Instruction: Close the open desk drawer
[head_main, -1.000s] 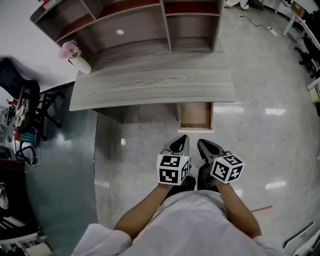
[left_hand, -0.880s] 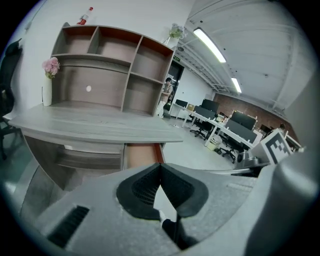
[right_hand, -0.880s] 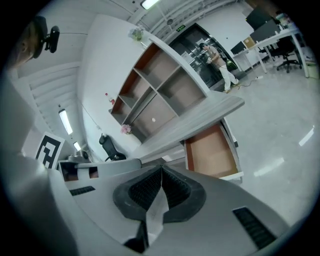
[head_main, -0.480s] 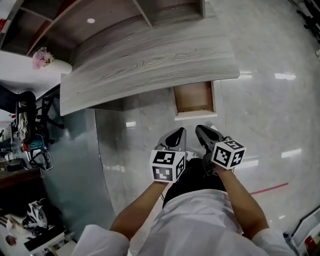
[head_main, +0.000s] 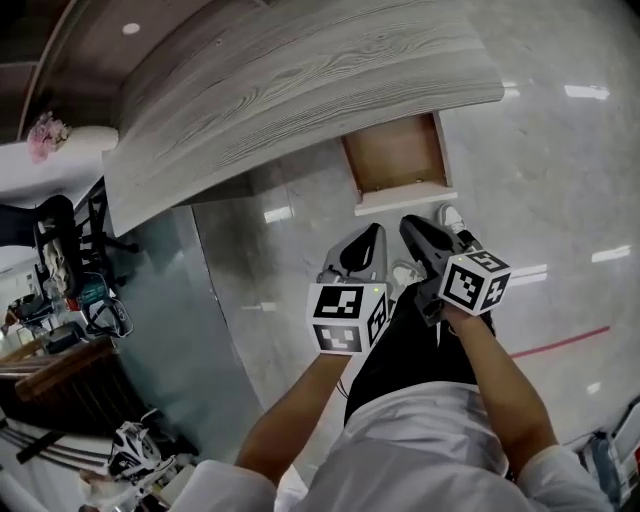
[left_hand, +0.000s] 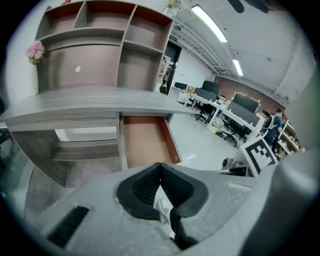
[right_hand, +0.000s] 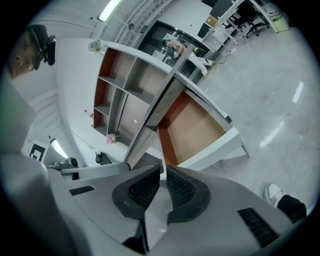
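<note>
The open desk drawer (head_main: 398, 155) juts out from under the grey wood-grain desk top (head_main: 300, 70). Its brown bottom is bare and its white front panel (head_main: 405, 200) faces me. My left gripper (head_main: 368, 243) hangs over the floor just short of that panel, jaws shut on nothing. To its right, my right gripper (head_main: 415, 228) is also shut and empty, its tips close to the panel's near side. In the left gripper view the drawer (left_hand: 145, 140) lies beyond the shut tips (left_hand: 160, 167). It appears tilted in the right gripper view (right_hand: 195, 130), past the closed tips (right_hand: 163, 172).
A shelf hutch (left_hand: 100, 30) stands on the desk, with a pink flower vase (head_main: 45, 135) at its left end. A black chair (head_main: 60, 250) and clutter stand at the left. My shoe (head_main: 450, 215) is on the glossy floor below the drawer. Office desks (left_hand: 225, 110) stand far off.
Both grippers have sunk toward the floor and come closer to the drawer front. The right gripper has rolled. The head view has tipped, so the desk now sits slanted at the top.
</note>
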